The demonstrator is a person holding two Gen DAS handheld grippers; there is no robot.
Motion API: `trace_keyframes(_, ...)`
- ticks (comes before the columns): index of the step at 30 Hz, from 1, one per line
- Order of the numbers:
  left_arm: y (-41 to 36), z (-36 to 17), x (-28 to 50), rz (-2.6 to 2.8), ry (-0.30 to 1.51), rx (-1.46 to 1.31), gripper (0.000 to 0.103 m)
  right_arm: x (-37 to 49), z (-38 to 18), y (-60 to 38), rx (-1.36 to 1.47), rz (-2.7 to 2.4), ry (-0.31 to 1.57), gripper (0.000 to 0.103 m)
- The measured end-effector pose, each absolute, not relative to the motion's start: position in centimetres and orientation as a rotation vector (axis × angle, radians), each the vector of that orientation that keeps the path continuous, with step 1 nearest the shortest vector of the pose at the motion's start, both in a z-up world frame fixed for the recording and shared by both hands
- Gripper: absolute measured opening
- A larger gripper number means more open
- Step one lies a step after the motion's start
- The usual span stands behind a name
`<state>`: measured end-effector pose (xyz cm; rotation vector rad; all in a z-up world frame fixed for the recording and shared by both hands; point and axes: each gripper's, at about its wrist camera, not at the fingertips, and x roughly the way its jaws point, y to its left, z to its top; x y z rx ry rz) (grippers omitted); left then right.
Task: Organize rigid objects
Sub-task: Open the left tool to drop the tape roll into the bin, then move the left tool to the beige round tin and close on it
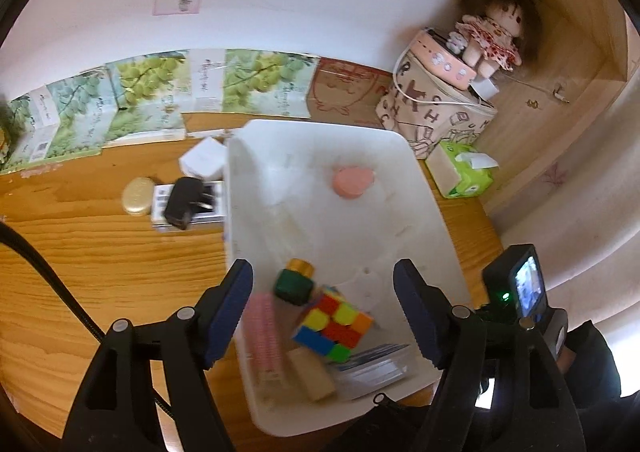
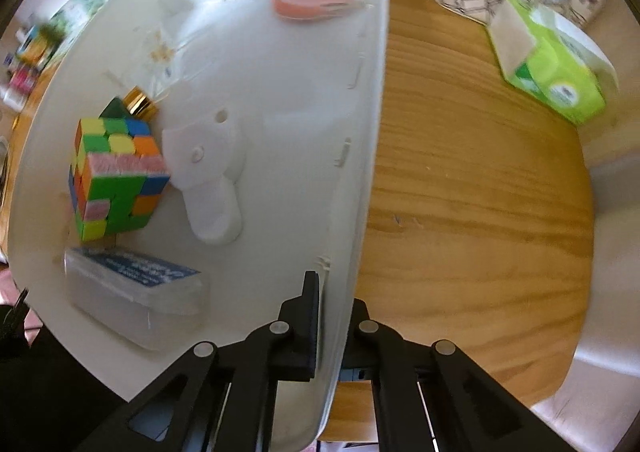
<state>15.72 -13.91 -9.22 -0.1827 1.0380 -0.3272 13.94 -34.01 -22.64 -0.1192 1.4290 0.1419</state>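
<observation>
A white plastic tray stands on the wooden desk. In it lie a colour cube, a dark green bottle with a gold cap, a pink round tin, a pink comb, a beige block and a clear card box. My left gripper hangs open over the tray's near end, its pads touching nothing. My right gripper is shut on the tray's right wall, one finger inside and one outside. The cube and card box lie left of it.
Left of the tray lie a gold oval case, a black plug on a white box, and another white box. A green tissue pack and a lettered bag with a doll stand at the right. Fruit cartons line the wall.
</observation>
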Motion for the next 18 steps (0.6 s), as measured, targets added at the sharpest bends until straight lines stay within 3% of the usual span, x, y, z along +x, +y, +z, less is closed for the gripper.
trace_keyframes(18,-2.4,-10.6,17.5,-0.181,1.079,-0.122,0.076,12.9,-21.6,-35.5,0.057,-0.123,1.403,0.008)
